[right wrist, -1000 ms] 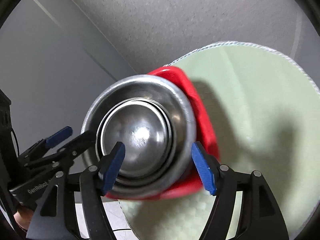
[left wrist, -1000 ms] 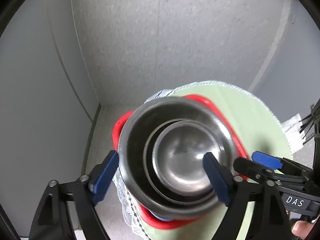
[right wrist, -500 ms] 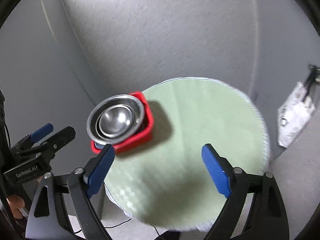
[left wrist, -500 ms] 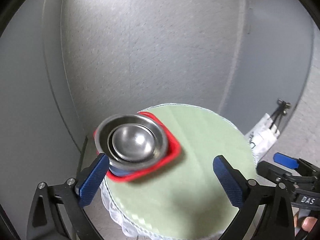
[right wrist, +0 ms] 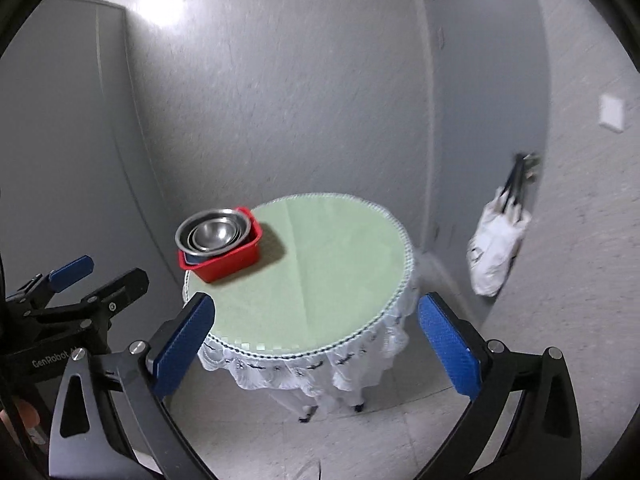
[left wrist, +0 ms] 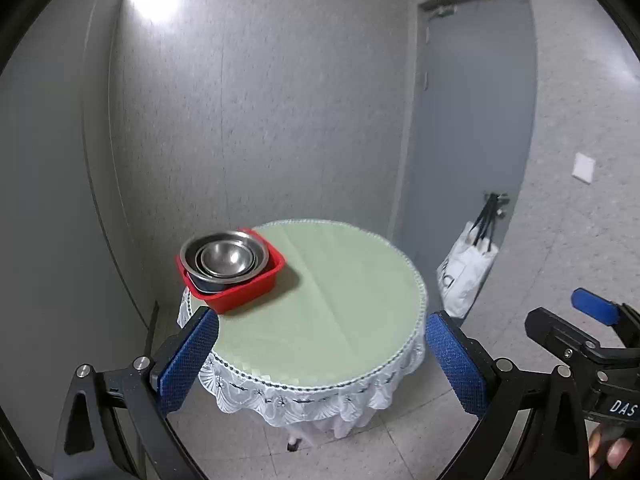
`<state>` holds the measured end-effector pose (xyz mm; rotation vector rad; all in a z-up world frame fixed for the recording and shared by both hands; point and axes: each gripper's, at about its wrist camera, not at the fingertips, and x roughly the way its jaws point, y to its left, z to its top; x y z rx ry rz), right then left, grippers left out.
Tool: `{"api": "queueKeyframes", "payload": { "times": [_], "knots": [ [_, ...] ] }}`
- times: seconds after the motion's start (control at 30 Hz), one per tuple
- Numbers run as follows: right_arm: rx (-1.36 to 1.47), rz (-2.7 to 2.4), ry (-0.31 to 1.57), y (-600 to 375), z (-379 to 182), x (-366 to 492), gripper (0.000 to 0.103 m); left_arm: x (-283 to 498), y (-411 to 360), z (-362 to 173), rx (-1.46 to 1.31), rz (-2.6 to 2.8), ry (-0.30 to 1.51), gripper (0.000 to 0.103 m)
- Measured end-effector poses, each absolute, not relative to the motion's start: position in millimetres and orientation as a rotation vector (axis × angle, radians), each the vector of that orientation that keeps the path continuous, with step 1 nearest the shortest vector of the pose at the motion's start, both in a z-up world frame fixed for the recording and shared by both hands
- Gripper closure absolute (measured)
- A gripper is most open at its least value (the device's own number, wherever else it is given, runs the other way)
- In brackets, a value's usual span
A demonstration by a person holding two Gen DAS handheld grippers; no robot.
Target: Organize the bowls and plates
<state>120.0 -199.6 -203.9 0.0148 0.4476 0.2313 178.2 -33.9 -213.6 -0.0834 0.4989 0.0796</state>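
Note:
Several nested steel bowls [left wrist: 224, 258] sit in a red tub [left wrist: 240, 294] at the left edge of a round green-topped table [left wrist: 340, 312]. The bowls [right wrist: 211, 233], red tub [right wrist: 228, 264] and table [right wrist: 320, 272] also show in the right wrist view. A darker dish lies under the bowls in the tub. My left gripper [left wrist: 322, 364] is open and empty, well back from the table. My right gripper [right wrist: 316, 350] is open and empty, also held back. Each gripper shows at the edge of the other's view.
The table has a white lace skirt [left wrist: 304, 400] and stands in a corner between grey walls. A grey door [left wrist: 472, 120] is behind it on the right. A white tote bag [left wrist: 466, 272] hangs beside the door. The floor is tiled.
Both grippers have pulled far back and up from the bowls in the tub. The stack was close between the jaws; now the whole table is in view.

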Motion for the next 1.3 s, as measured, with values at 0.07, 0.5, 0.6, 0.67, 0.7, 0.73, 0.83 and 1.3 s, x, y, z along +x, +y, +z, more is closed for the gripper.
{"api": "queueKeyframes", "payload": {
  "times": [0.07, 0.5, 0.6, 0.67, 0.7, 0.73, 0.83, 1.3],
  "knots": [
    [0.002, 0.194, 0.407, -198.4, -198.3, 93.0, 0.000, 146.0, -37.2, -207.4, -0.082, 0.055, 0.467, 0.001],
    [0.055, 0.057, 0.304, -154.2, -192.1, -65.8, 0.000, -18.3, 9.5, -197.4, 0.008, -0.056, 0.368, 0.001],
    [0.056, 0.028, 0.284, -140.1, -191.6, -96.7, 0.000, -60.2, 24.3, -194.8, 0.014, -0.074, 0.327, 0.001],
    [0.054, 0.006, 0.272, -133.3, -190.5, -114.2, 0.000, -84.8, 33.4, -196.2, 0.028, -0.090, 0.314, 0.001],
    [0.053, -0.002, 0.266, -130.4, -189.5, -123.3, 0.000, -92.5, 36.1, -196.8, 0.031, -0.095, 0.309, 0.001],
    [0.051, -0.011, 0.259, -128.1, -188.1, -131.8, 0.000, -104.7, 39.5, -196.2, 0.035, -0.101, 0.299, 0.000],
    [0.040, -0.032, 0.241, -123.1, -183.4, -153.1, 0.000, -127.4, 48.8, -198.8, 0.041, -0.109, 0.275, 0.000],
    [-0.016, -0.049, 0.195, -139.5, -168.3, -198.2, 0.000, -192.3, 53.2, -201.6, 0.013, -0.131, 0.235, 0.000]
  ]
}}
